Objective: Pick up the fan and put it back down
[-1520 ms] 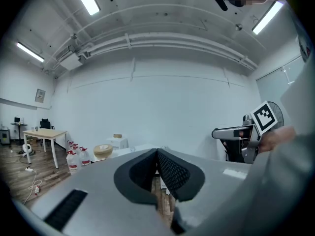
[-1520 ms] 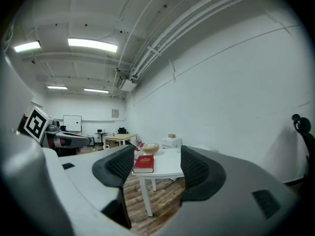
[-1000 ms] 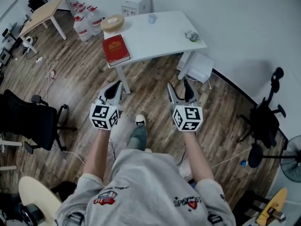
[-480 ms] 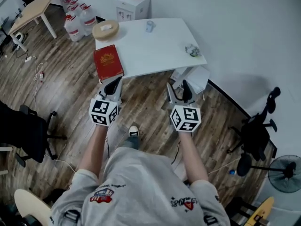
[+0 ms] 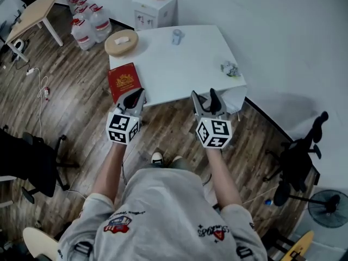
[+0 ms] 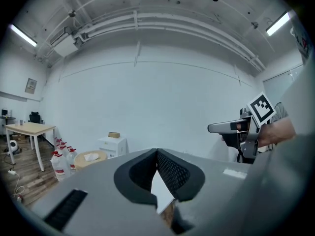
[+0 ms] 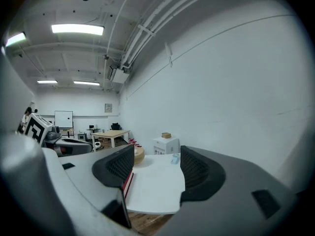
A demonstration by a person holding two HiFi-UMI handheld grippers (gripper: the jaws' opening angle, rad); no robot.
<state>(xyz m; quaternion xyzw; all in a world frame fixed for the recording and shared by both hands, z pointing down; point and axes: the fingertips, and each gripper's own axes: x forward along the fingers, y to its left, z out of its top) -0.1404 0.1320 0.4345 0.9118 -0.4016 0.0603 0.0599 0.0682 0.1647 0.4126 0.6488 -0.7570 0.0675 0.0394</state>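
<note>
Both grippers are held level in front of the person, just short of the white table's (image 5: 185,64) near edge. My left gripper (image 5: 134,95) has its tips together with nothing between them, which the left gripper view (image 6: 156,152) confirms. My right gripper (image 5: 202,95) stands wide open and empty, its jaws framing the tabletop (image 7: 157,181). A small pale object (image 5: 230,68) lies near the table's right edge; I cannot tell what it is. A floor fan (image 5: 328,208) stands far off at the lower right, behind the person.
On the table lie a red book (image 5: 124,81), a round wooden disc (image 5: 121,42) and a small cup (image 5: 176,36). A white cabinet (image 5: 154,8) and water bottles (image 5: 87,23) stand beyond it. Office chairs stand at the right (image 5: 299,156) and left (image 5: 27,162).
The person has walked toward the white table, so both grippers are now close to its front edge. Neither gripper's jaws have changed.
</note>
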